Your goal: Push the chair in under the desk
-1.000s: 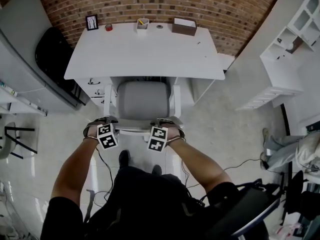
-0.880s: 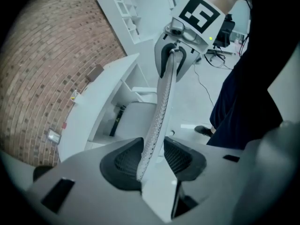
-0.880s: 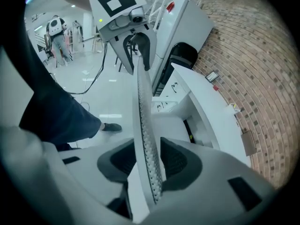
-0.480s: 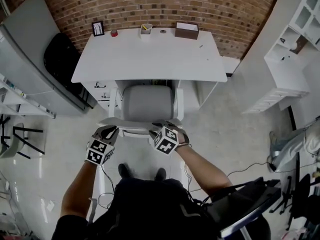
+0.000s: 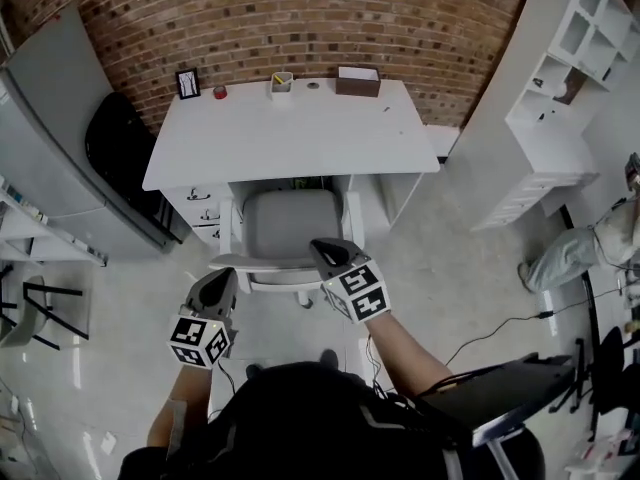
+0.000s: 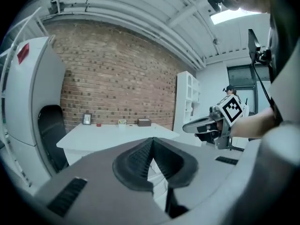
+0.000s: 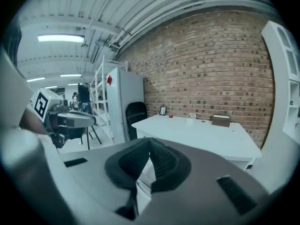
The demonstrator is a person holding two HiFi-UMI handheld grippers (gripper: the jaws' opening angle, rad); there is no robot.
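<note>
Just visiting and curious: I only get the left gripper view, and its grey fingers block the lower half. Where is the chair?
Observer: The head view shows the grey padded chair tucked into the white desk's knee gap, backrest toward the person.
Operator: Is the other tool holding anything?
Observer: No. In the right gripper view, the right gripper's fingers are shut on nothing.
Operator: Anything lying on the floor?
Observer: A thin black cable trails across the floor on the right.
</note>
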